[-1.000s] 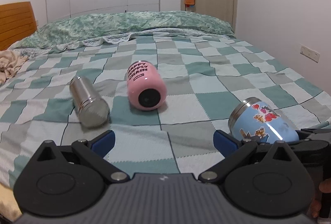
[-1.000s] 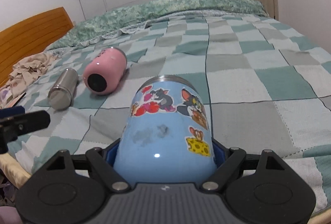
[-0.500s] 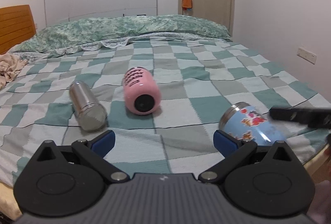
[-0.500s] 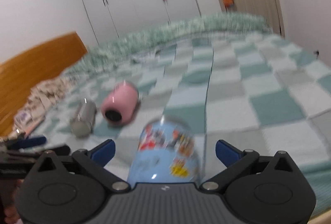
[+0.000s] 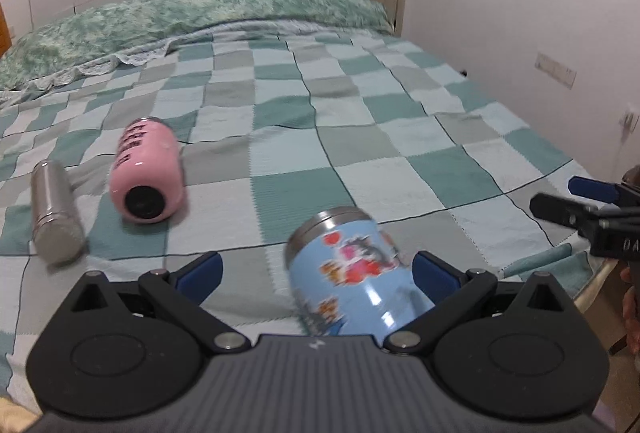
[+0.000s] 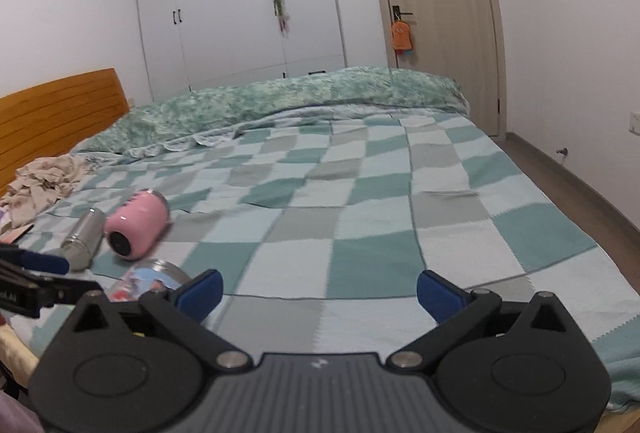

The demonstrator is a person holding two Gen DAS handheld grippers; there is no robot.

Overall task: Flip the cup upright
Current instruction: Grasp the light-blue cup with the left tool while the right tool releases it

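Lying on its side near the bed's front edge, the blue cartoon cup is no longer held: the right gripper, clamped around it a second ago, has let go and pulled back, its fingers spread and empty. The left gripper has swung over so the cup now sits between its released fingers, steel rim pointing away. The flip looks undone, a handover to the left side likely. The pink cup and steel flask lie untouched toward the left edge.
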